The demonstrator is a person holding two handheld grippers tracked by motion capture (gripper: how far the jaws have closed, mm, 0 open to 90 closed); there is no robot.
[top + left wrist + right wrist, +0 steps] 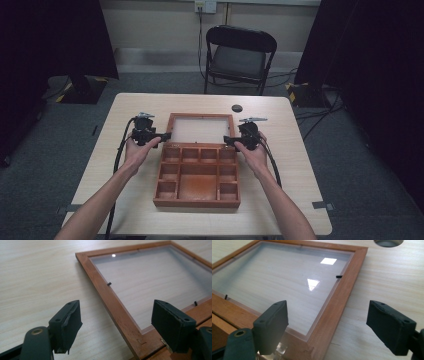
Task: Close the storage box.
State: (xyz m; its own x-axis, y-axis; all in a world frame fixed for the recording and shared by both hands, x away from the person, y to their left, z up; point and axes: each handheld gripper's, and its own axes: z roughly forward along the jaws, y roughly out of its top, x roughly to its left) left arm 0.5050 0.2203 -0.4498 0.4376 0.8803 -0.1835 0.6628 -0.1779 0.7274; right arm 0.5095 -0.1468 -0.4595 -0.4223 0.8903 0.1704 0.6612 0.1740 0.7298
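A wooden box (pixel 198 176) with several compartments lies open in the middle of the table. Its glass-paned lid (pixel 201 129) lies flat behind it, frame down on the tabletop. My left gripper (pixel 161 136) is open at the lid's left side, near the hinge corner. In the left gripper view the lid's wooden frame (pixel 117 310) runs between the jaws of the left gripper (pixel 125 325). My right gripper (pixel 231 141) is open at the lid's right side. The lid's frame corner (pixel 324 327) lies between the spread jaws of the right gripper (pixel 332 325).
A round black hole (pixel 237 108) sits in the tabletop behind the lid, and it appears again as the hole (pixel 388 242) in the right gripper view. A black folding chair (pixel 239 57) stands beyond the far table edge (pixel 200 95). Dark curtains hang at both sides.
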